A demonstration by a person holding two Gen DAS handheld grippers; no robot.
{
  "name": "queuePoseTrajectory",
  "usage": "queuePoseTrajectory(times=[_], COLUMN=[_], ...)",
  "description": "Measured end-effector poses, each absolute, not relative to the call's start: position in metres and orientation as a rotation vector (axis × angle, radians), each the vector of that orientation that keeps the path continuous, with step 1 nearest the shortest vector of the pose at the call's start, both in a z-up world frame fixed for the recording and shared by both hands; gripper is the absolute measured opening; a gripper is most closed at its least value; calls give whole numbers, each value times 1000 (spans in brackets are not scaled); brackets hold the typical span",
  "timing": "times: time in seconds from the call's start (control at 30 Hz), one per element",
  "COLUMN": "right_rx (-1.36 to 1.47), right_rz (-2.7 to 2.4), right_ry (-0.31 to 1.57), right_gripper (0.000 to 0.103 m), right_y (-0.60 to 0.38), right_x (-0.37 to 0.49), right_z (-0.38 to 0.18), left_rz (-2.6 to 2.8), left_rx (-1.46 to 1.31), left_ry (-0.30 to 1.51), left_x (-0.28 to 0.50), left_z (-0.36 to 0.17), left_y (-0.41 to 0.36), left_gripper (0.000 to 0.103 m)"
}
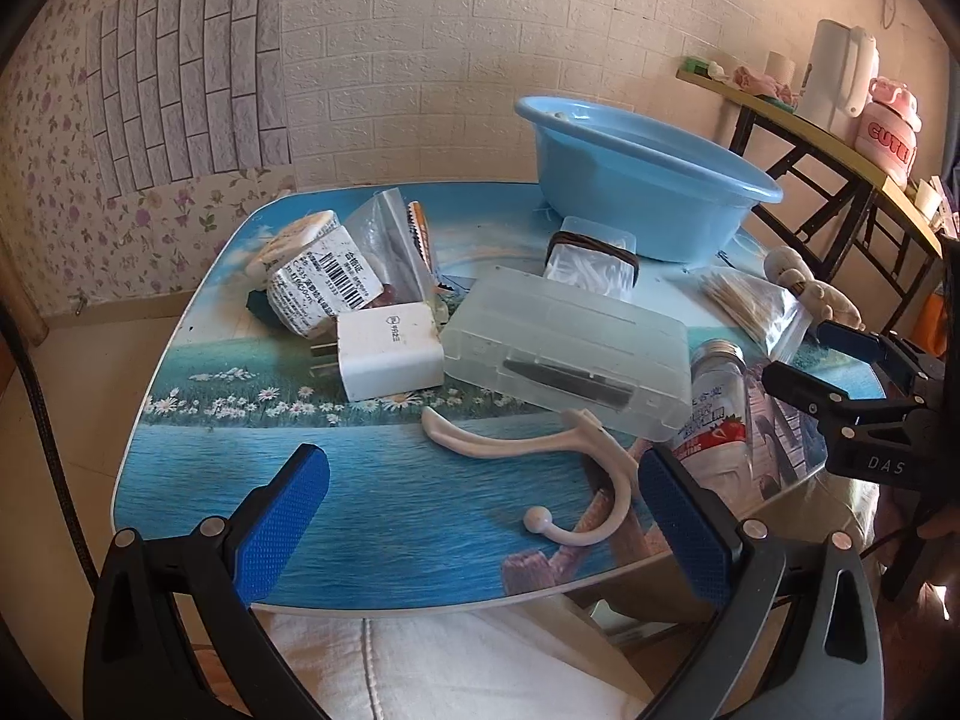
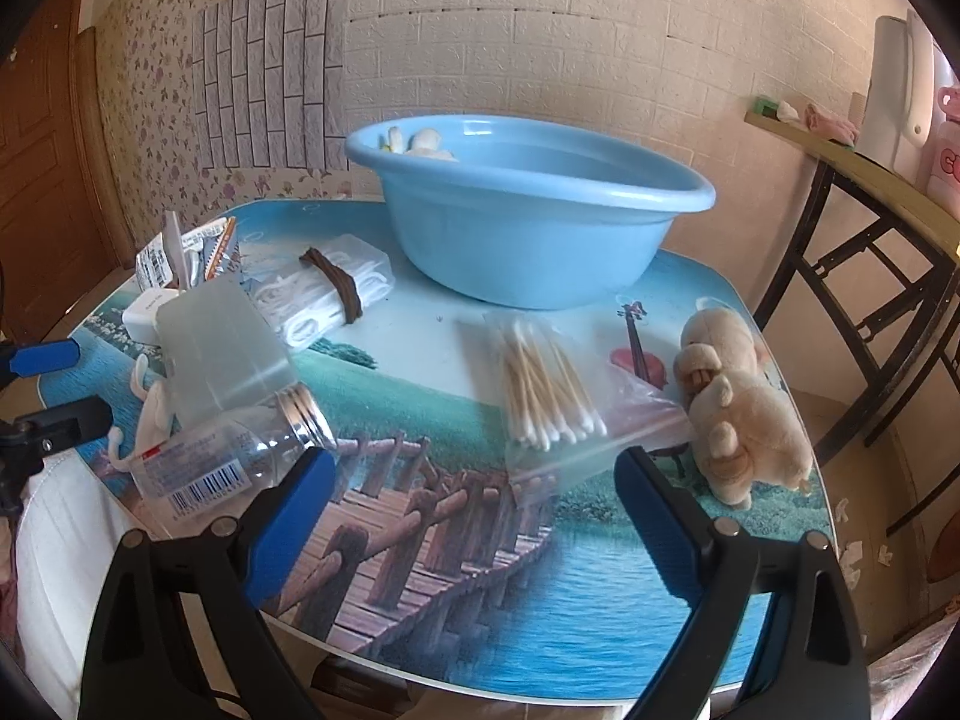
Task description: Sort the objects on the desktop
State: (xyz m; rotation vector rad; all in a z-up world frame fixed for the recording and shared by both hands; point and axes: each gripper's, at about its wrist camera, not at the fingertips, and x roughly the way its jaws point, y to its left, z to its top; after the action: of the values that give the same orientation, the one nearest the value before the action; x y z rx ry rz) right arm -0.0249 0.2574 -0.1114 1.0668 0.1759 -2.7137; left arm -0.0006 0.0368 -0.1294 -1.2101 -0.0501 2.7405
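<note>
Both my claws gape empty | right gripper (image 2: 474,516) nearest swab bag (image 2: 558,396) | slick film may slip; left gripper (image 1: 480,516) could nudge hook (image 1: 540,462) off table (image 1: 372,498)

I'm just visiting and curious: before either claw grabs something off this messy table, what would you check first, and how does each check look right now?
1. Left gripper open, holding nothing: ok.
2. Right gripper open, holding nothing: ok.
3. Blue basin upright, with room inside: ok.
4. Cotton swab bag free of other things: not ok, the plush toy rests against its corner.
5. Bottle clear to lift: cannot tell, the plastic case seems to overlap it.
</note>
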Motion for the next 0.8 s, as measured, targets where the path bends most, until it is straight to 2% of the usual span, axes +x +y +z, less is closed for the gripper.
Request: queuePoseTrajectory(times=[0.1,0.33,0.5,0.57,0.63,0.7,0.77,0.8], right_rx=[1093,1127,1127,1142,1159,1181,1192,1194], right_rz=[-2713,-2747,-2746,-2741,-2727,-2712,-2707,-2703], right_ry=[104,79,64,71,72,73,67,59], right_gripper=[95,76,74,70,65,63,61,60], right_y=[266,278,281,279,278,277,278,278], right_x=[-31,-44,-53,-57,-60,-64,-66,-67], right_z=[-113,-114,-114,-117,-119,-122,-124,-124], left_rz=[2710,2636,2645,2655,2664,2670,2660,2652], left_rx=[-1225,-1311,-1321,-1314,-1294,-1281,-1275,-1271], left_ry=[-61,-26,-30,-44,-60,-58,-67,-72], left_x=[-1,-8,-16,-17,-16,-15,-15,-14], left_z=[-132,-145,-148,-148,-146,-144,-143,-142], left_y=[44,60,62,62,60,58,57,56], left_gripper=[103,103,103,103,92,69,61,53])
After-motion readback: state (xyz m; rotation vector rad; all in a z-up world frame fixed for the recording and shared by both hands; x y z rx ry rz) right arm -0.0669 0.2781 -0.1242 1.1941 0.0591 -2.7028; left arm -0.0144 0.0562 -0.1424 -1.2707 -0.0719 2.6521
